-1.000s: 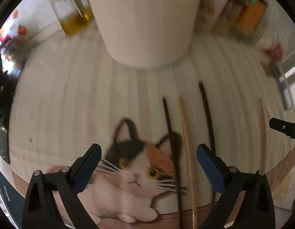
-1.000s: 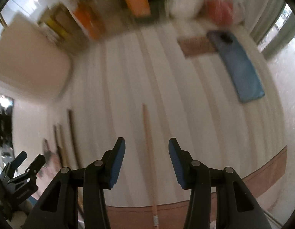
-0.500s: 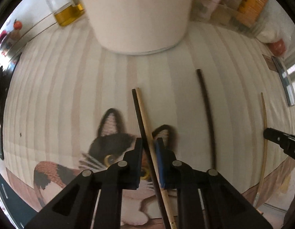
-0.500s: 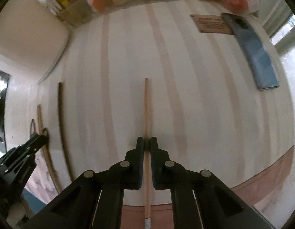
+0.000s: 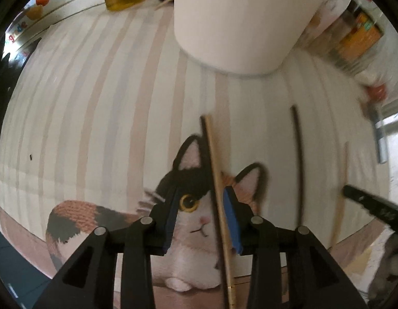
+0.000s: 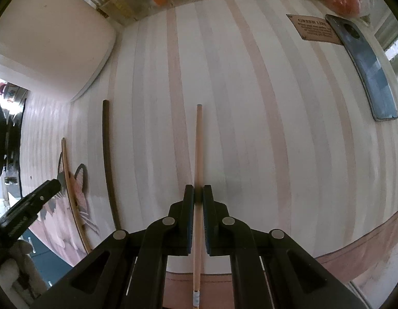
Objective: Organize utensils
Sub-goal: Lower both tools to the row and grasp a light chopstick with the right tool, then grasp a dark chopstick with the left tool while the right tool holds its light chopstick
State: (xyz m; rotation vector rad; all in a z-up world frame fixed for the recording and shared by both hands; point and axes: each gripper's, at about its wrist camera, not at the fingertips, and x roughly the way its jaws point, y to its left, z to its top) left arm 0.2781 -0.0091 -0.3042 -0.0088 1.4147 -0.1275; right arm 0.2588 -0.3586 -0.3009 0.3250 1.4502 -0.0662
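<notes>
Right gripper (image 6: 198, 195) pinches my pale chopstick (image 6: 198, 141) at frame centre, flat on the striped mat (image 6: 276, 128). Left gripper (image 5: 202, 206) jaws are opening, light chopstick (image 5: 215, 167) and a dark one between them at lower centre.

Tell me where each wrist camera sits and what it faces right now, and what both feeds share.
Left wrist: on the left gripper, looking down at the cat mat; jaws opening around a dark and light chopstick pair, white container ahead.
Right wrist: on the right gripper, facing down, shut on a light chopstick.
Shared: the lone dark chopstick and each other's gripper tip.
</notes>
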